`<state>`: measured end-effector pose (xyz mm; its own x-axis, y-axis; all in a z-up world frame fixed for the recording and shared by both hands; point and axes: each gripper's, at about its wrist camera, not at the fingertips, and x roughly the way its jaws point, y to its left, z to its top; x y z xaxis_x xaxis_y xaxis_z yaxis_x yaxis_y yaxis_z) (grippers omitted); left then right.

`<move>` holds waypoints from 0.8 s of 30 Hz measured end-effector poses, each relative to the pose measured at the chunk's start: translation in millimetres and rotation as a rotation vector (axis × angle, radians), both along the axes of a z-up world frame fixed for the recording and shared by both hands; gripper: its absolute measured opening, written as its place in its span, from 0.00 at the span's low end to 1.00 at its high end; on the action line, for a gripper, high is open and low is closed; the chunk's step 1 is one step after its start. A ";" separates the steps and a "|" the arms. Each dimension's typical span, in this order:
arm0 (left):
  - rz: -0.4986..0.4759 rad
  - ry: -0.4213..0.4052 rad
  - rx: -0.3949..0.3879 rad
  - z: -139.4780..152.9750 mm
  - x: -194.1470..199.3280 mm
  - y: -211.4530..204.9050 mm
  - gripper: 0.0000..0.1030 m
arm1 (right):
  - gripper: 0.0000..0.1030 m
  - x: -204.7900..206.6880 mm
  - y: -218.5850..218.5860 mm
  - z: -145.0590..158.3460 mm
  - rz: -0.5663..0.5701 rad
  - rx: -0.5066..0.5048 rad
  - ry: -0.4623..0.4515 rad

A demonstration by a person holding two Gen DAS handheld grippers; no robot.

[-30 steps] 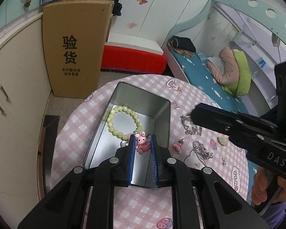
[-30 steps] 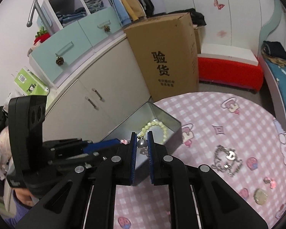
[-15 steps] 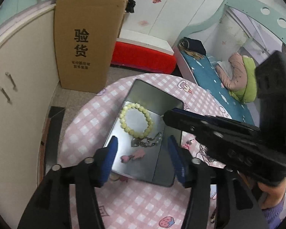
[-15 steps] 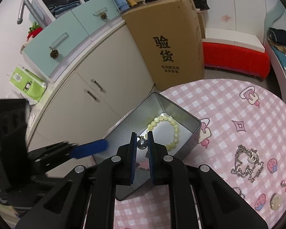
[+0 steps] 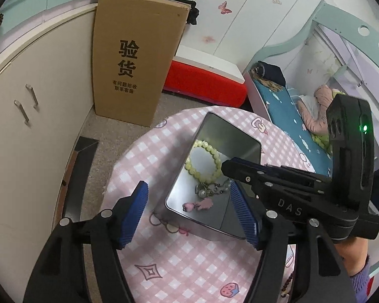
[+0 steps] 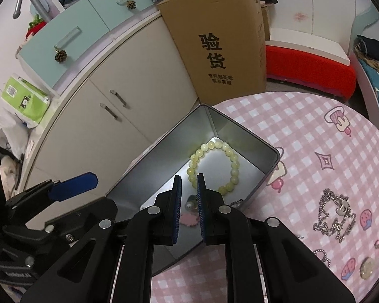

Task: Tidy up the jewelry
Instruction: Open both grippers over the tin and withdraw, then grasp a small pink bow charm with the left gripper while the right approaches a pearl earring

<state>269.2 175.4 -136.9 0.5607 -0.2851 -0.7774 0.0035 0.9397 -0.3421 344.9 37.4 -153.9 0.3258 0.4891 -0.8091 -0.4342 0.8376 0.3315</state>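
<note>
Tin (image 6: 242, 136) stands at table's (image 6: 303, 131) far-left edge, holding yellow bead bracelet (image 6: 212, 166), pearl pendant chain (image 5: 211, 189), pink bunny charm (image 5: 198, 205). Left gripper (image 5: 189, 212): jaws just opened wide, nothing between them. Right gripper (image 6: 188, 202) over tin, jaws a narrow slit, just easing apart, pearl apparently released. Drop-off step seems done. Next: fetch silver chain (image 6: 334, 214) near table's right edge; tangled links need careful pinch.

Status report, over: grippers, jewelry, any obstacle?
Left gripper jaws just opened, empty. Right gripper barely parted, nothing gripped. Bead bracelet, pearl necklace, pink charm in tin. Silver chains on table.
</note>
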 end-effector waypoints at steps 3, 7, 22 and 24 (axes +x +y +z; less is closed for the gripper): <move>-0.003 0.003 -0.002 -1.7 -1.6 -1.0 0.63 | 0.14 -2.1 -3.7 3.8 -0.003 0.009 -0.005; -0.008 -0.010 -0.004 4.1 -6.7 -4.1 0.63 | 0.14 -9.0 -16.1 14.8 -0.015 0.016 -0.030; -0.216 -0.115 0.050 27.7 -68.9 -97.6 0.63 | 0.64 -101.4 -165.8 72.3 -0.207 -0.033 -0.256; -0.252 -0.117 0.049 23.6 -74.3 -114.5 0.63 | 0.65 -116.7 -191.0 67.6 -0.244 -0.045 -0.256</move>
